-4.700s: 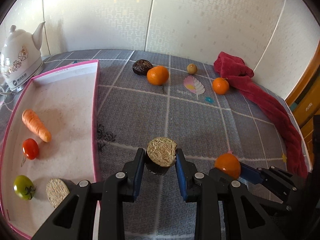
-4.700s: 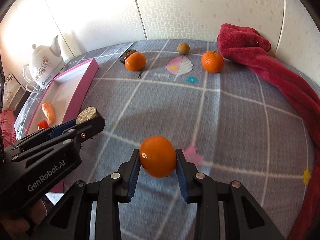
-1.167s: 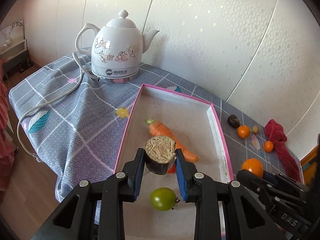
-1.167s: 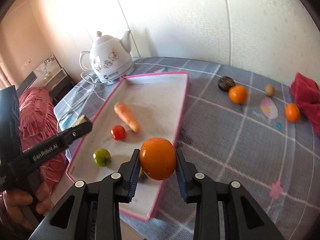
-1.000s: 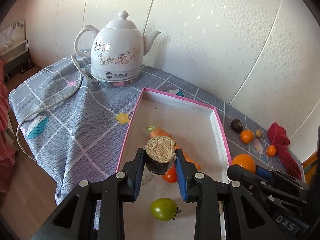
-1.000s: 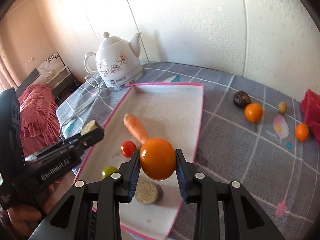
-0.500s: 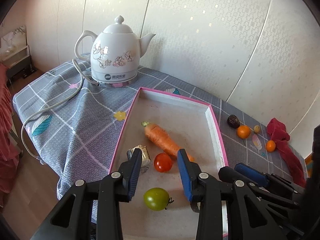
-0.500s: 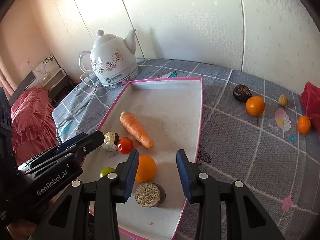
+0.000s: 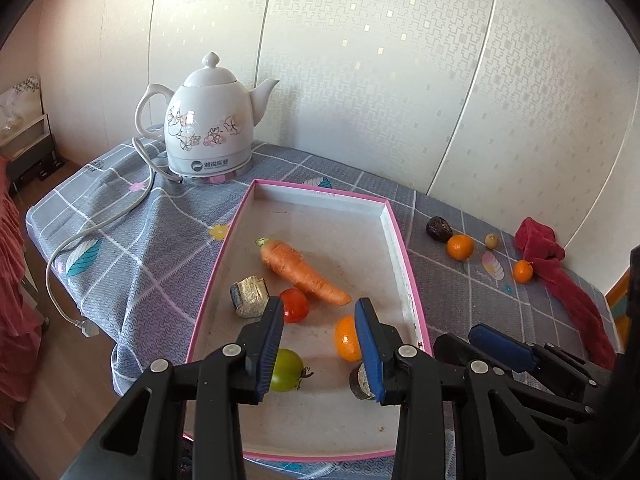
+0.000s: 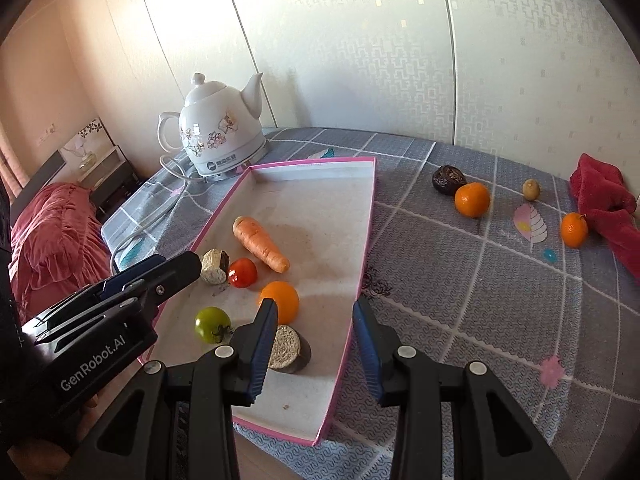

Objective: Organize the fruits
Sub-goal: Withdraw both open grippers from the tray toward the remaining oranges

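A pink-rimmed white tray [image 9: 400, 236] [image 10: 366, 240] holds a carrot [image 9: 300, 272] [image 10: 260, 244], a red tomato [image 9: 295, 305] [image 10: 242, 273], a green tomato [image 9: 286, 364] [image 10: 212, 324], an orange [image 9: 346, 338] [image 10: 282, 300] and two brown cut chunks [image 9: 249, 296] [image 10: 286, 348]. My left gripper [image 9: 320, 340] is open and empty above the tray's near end. My right gripper [image 10: 314, 340] is open and empty over the tray's right rim. Two oranges [image 10: 472, 199] [image 10: 574, 229], a dark fruit [image 10: 448, 179] and a small tan fruit [image 10: 531, 189] lie on the tablecloth.
A white kettle [image 9: 210, 136] [image 10: 220, 138] with a trailing cord [image 9: 100, 224] stands beyond the tray's far left corner. A red towel [image 9: 560, 272] [image 10: 604, 204] lies at the far right. The table edge drops to the floor on the left, by a red bed [image 10: 52, 232].
Both grippers carried their loads over the tray and opened. The brown chunk now lies by the red tomato and the orange lies in the tray. Both grippers have since lifted back a little.
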The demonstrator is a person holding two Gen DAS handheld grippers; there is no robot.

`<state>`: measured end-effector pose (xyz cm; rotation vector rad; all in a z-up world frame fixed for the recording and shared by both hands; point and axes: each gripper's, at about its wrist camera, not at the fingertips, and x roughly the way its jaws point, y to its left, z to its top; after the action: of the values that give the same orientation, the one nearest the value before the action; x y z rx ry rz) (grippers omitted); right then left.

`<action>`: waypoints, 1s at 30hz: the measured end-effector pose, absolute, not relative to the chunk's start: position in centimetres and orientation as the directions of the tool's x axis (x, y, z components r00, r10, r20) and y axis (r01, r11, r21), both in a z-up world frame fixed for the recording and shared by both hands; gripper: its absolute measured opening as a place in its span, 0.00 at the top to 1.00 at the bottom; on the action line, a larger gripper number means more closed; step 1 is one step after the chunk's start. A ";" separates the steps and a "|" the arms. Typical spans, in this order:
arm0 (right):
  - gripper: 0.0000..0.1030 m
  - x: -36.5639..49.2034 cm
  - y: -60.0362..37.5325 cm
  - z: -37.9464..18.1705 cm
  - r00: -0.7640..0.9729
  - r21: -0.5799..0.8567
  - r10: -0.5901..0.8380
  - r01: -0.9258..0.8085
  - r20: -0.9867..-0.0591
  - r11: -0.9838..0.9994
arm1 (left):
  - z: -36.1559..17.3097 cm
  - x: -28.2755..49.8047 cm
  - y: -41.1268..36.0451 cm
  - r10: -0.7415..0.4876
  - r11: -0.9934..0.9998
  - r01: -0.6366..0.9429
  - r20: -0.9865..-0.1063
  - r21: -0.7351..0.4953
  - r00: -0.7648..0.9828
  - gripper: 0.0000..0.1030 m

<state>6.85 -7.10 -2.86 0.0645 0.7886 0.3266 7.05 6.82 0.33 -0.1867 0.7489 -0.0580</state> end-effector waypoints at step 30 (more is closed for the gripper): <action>0.62 5.1 -16.2 -5.2 0.674 0.215 0.177 -0.029 -0.717 0.976 | -0.9 6.9 -0.3 -0.209 0.978 0.158 -0.713 -0.138 0.669 0.64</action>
<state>5.06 -16.23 -5.23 0.1918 0.8246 0.1168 6.86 -0.34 -0.94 -0.0665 0.8116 -0.2071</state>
